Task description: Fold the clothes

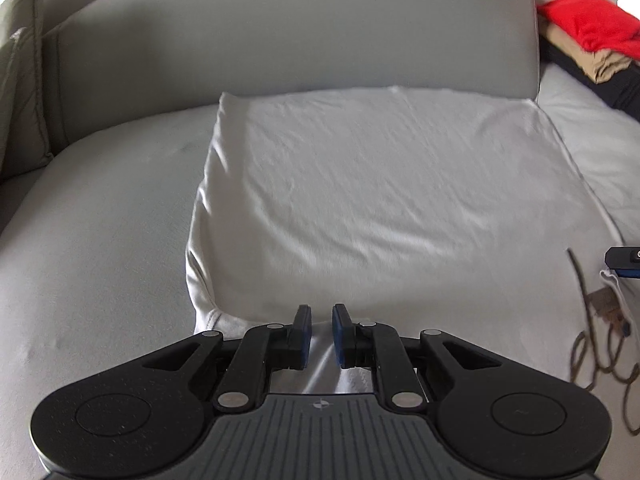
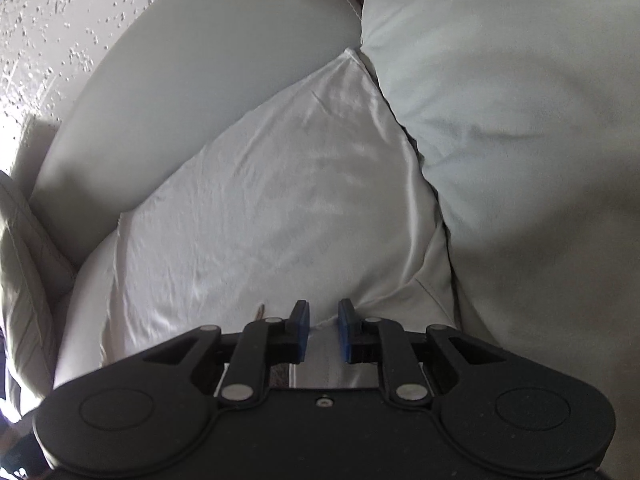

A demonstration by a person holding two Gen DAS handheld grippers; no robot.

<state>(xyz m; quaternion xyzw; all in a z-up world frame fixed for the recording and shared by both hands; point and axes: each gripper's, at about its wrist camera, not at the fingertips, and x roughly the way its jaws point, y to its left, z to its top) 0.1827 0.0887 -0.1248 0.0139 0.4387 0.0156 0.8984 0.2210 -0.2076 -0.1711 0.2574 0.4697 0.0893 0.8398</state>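
A white garment [image 1: 360,184] lies folded into a rough square on a pale grey sofa seat [image 1: 100,240], its far edge against the backrest. My left gripper [image 1: 321,312] is at the garment's near edge, left of centre. A pinched ridge of white cloth rises between its blue pads [image 1: 306,336], which are closed on it. In the right wrist view the same garment [image 2: 260,200] spreads ahead. My right gripper [image 2: 323,308] is at its near right corner, narrowly closed with white cloth between its pads. A dark part of the right gripper [image 1: 624,262] shows at the left wrist view's right edge.
A stack of folded clothes, red [image 1: 588,24] on top of tan and black, lies on the seat at the far right. A brown cord [image 1: 600,340] trails by the garment's right edge. A seat cushion [image 2: 540,140] adjoins on the right, and a backrest [image 1: 280,32] stands behind.
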